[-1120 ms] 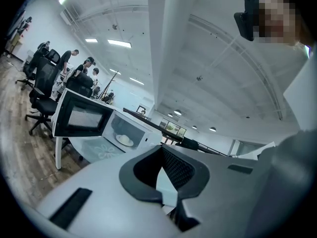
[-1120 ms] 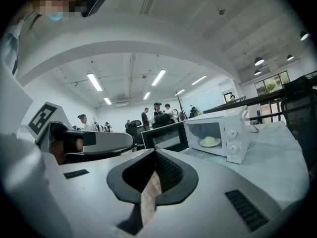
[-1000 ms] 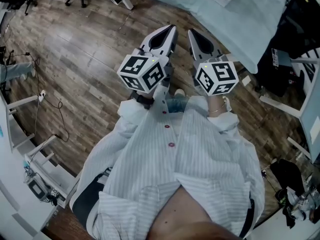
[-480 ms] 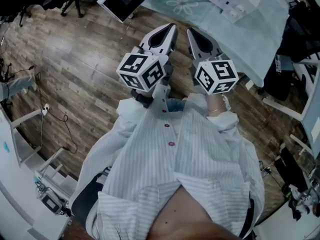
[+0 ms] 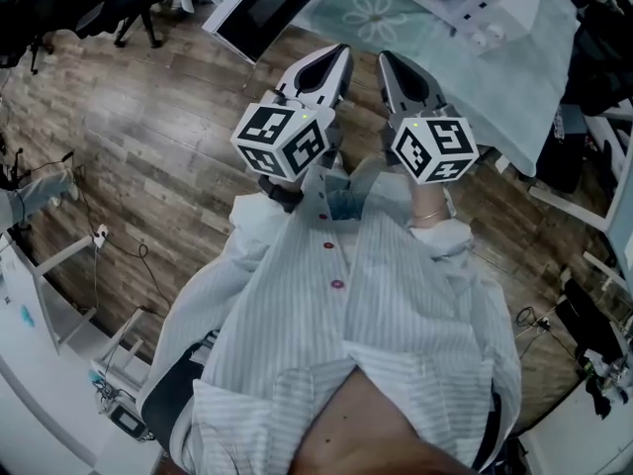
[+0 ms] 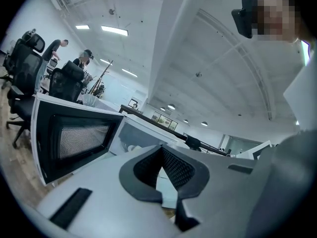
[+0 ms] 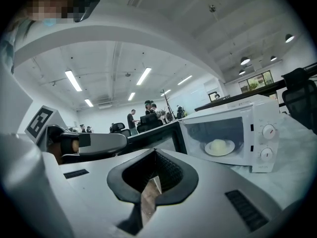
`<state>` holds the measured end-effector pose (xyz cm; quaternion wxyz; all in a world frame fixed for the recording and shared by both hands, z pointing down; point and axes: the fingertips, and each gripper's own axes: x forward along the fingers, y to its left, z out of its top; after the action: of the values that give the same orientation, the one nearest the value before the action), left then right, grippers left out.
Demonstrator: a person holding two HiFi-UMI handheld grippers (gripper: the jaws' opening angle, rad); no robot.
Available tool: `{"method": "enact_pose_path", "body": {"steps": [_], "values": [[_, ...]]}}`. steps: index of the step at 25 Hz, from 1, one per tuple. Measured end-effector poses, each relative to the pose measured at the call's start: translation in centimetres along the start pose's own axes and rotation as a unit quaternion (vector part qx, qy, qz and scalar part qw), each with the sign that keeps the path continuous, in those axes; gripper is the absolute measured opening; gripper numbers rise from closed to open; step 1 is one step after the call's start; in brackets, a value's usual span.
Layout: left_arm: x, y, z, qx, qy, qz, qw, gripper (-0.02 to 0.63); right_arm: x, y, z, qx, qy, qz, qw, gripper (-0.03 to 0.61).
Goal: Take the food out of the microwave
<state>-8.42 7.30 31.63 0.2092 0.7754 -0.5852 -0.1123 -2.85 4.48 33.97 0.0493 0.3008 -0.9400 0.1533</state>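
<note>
The step in hand, as we judge it, is the approach: the microwave (image 7: 257, 128) stands with its door (image 6: 74, 138) already swung wide open, so only the reach and the grasp remain. The food (image 7: 218, 144), a pale rounded lump, sits on a white plate (image 7: 219, 150) in the middle of the microwave's cavity, to the left of the microwave's two knobs. The microwave rests on a table (image 5: 495, 77) under a pale cloth with a flower print.

To do this well, we should come at the microwave square to its opening, keeping clear of the door that juts out on the left of the cavity. One pair of tongs has to be spread before it enters the microwave, not inside it, where there is little room. The plate's rim looks like the best hold, since the food itself seems soft. We would keep the plate level on the way out of the microwave so the lump does not slide off.

The left tongs (image 5: 326, 67) are clenched, pads meeting at the tips, with nothing between them. The right tongs (image 5: 401, 72) are likewise clenched and empty. Both hover in front of the microwave, side by side and near each other, touching neither it nor the table.
</note>
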Motion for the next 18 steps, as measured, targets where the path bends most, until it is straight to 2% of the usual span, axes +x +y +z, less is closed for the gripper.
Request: {"method": "enact_pose_path", "body": {"steps": [9, 18], "values": [[1.5, 2.3, -0.8, -0.023, 0.023, -0.012, 0.9994, 0.008, 1.3, -2.2, -0.4, 0.014, 0.011, -0.038, 0.999, 0.032], [7.7, 4.7, 0.5, -0.022, 0.028, -0.021, 0.9991, 0.008, 5.1, -7.9, 0.9, 0.034, 0.008, -0.058, 0.998, 0.032]]}}
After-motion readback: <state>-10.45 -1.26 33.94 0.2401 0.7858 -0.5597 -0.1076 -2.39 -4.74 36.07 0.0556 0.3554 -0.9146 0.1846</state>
